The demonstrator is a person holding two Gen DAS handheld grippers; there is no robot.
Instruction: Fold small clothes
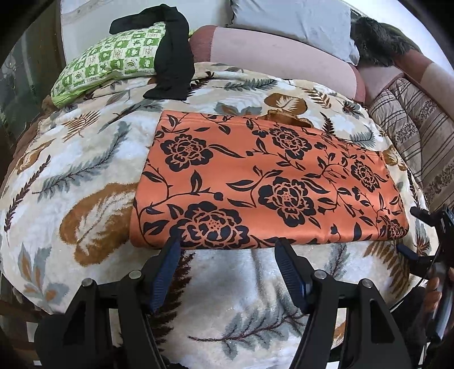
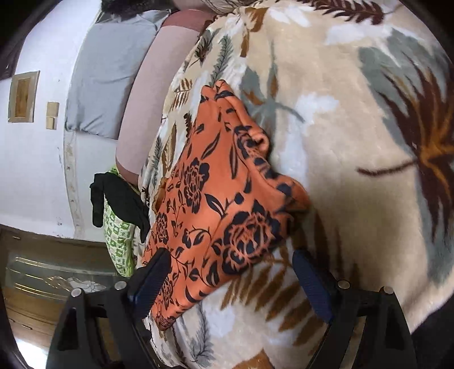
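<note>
An orange cloth with black flowers (image 1: 255,181) lies folded flat on the leaf-patterned blanket (image 1: 85,159). My left gripper (image 1: 228,241) is open, its fingertips at the cloth's near folded edge. My right gripper (image 2: 231,257) is open around the cloth's right end (image 2: 227,204), which is slightly bunched. The right gripper also shows at the right edge of the left wrist view (image 1: 411,230), beside the cloth's near right corner.
A black garment (image 1: 173,56) drapes over a green checked pillow (image 1: 107,62) at the back left. A pink bolster (image 1: 283,54), a grey pillow (image 1: 295,20) and a striped quilt (image 1: 411,136) lie behind and to the right. The bed edge is on the left.
</note>
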